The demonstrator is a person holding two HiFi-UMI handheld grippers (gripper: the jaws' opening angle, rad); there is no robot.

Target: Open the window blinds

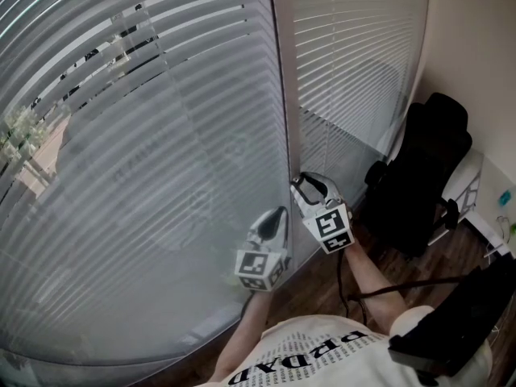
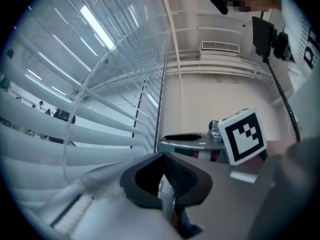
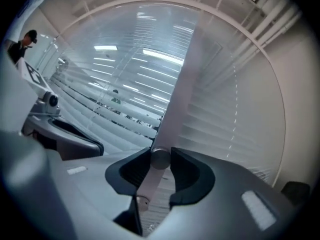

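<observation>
Hanging white blinds (image 1: pixel 145 160) reach down toward dark wood floor (image 1: pixel 306 293).

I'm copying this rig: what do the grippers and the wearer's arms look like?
Both the left gripper and right gripper have grey bodies, black padded jaws and a white cube with black square markers. The person wears a white T-shirt with black lettering.

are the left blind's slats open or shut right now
Partly open: outdoor scenery shows through gaps between slats of the left blind. The right blind shows no gaps. The right tongs clamp the tilt wand.
</observation>
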